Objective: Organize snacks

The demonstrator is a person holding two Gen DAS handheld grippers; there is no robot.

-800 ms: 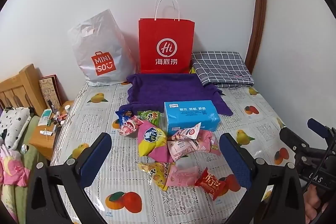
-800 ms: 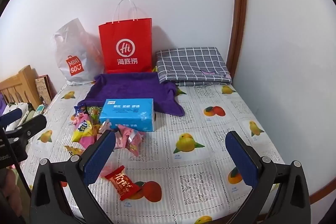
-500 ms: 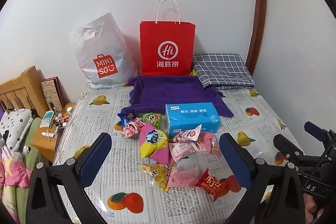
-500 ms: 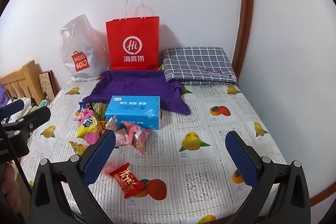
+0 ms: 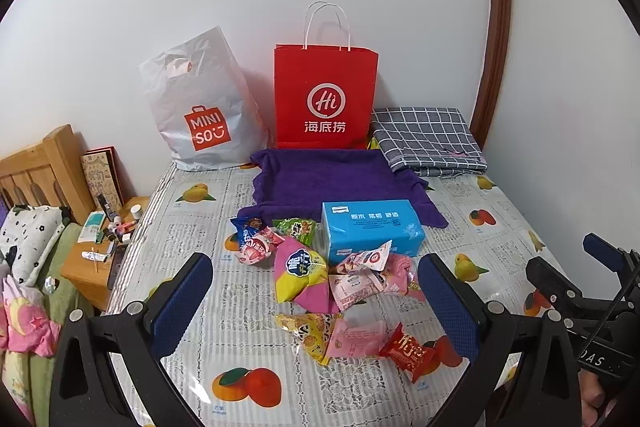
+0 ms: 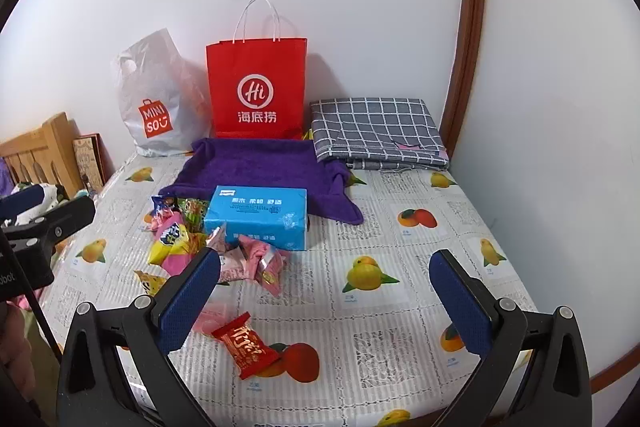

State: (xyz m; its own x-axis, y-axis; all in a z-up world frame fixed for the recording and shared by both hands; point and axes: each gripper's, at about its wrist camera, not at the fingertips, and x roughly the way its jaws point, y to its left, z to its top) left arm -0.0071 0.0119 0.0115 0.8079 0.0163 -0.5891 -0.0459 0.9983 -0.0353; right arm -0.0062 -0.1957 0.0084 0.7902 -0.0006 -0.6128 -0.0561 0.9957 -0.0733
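Several snack packets lie in a loose heap on the fruit-print tablecloth [image 5: 224, 351]: a yellow-pink bag [image 5: 300, 275], pink packets [image 5: 354, 285], a red packet [image 5: 408, 351] nearest me, green [image 5: 297, 229] and blue [image 5: 248, 225] ones behind. A blue tissue box [image 5: 370, 231] sits behind the heap, a purple cloth tray [image 5: 332, 179] beyond it. My left gripper [image 5: 316, 307] hangs open above the heap, touching nothing. My right gripper [image 6: 326, 301] is open over bare cloth right of the red packet [image 6: 245, 347]; the heap [image 6: 176, 243] lies to its left.
A red paper bag [image 5: 325, 99] and a white Miniso bag [image 5: 200, 111] lean on the back wall. Folded checked fabric [image 5: 426, 141] lies at back right. A wooden nightstand [image 5: 96, 259] with small items and a bed stand left of the table.
Both grippers have drawn back and tilted slightly, so the table contents sit a little lower and closer to centre in both views. Nothing on the table has moved.
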